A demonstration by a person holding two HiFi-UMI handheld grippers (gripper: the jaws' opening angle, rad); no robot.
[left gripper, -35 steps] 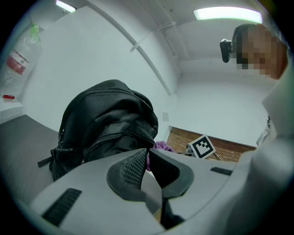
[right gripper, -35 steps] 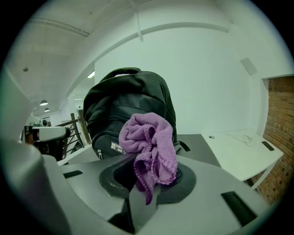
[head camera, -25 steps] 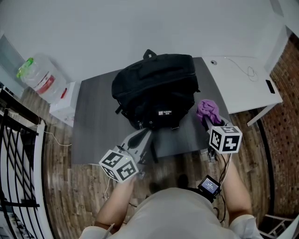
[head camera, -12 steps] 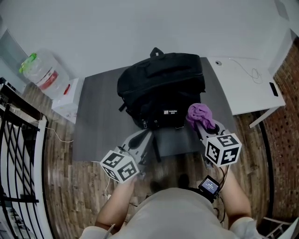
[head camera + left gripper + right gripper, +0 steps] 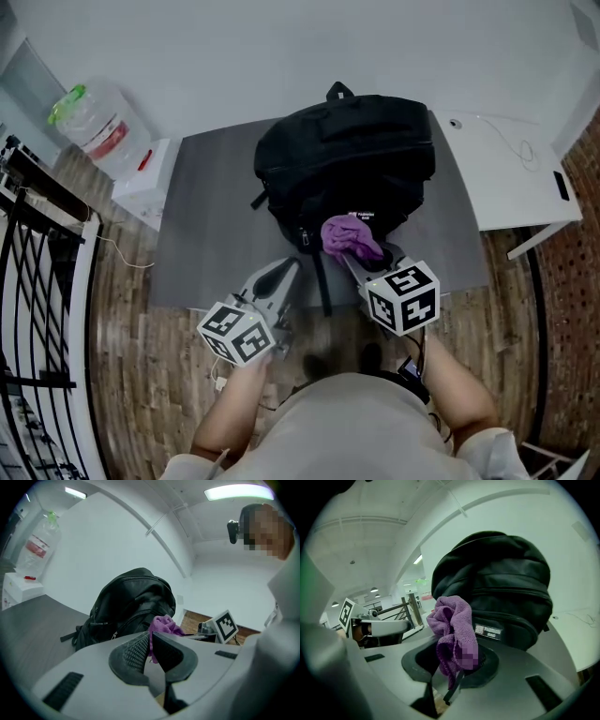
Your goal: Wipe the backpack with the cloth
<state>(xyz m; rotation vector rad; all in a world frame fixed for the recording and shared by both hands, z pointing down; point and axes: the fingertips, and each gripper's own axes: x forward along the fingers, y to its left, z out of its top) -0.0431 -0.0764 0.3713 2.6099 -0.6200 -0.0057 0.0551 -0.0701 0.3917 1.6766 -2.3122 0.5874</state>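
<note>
Grey surface [image 5: 211, 225] on a wood-plank floor, with a white wall behind. A black backpack [image 5: 347, 159] stands on the surface, toward its far right part.

Right gripper [image 5: 359, 255]: jaws clamped on a purple cloth [image 5: 349, 236], which is bunched above them. The cloth sits at the backpack's 6 o'clock edge, by the small label. I cannot tell whether the cloth touches the fabric.

Left gripper [image 5: 286, 269]: jaws together with nothing between them. It sits at 7 o'clock from the backpack, apart from it, over the surface's near edge.

A water bottle [image 5: 94, 127] is at 10 o'clock off the surface. A white desk [image 5: 506, 178] is at 3 o'clock.
</note>
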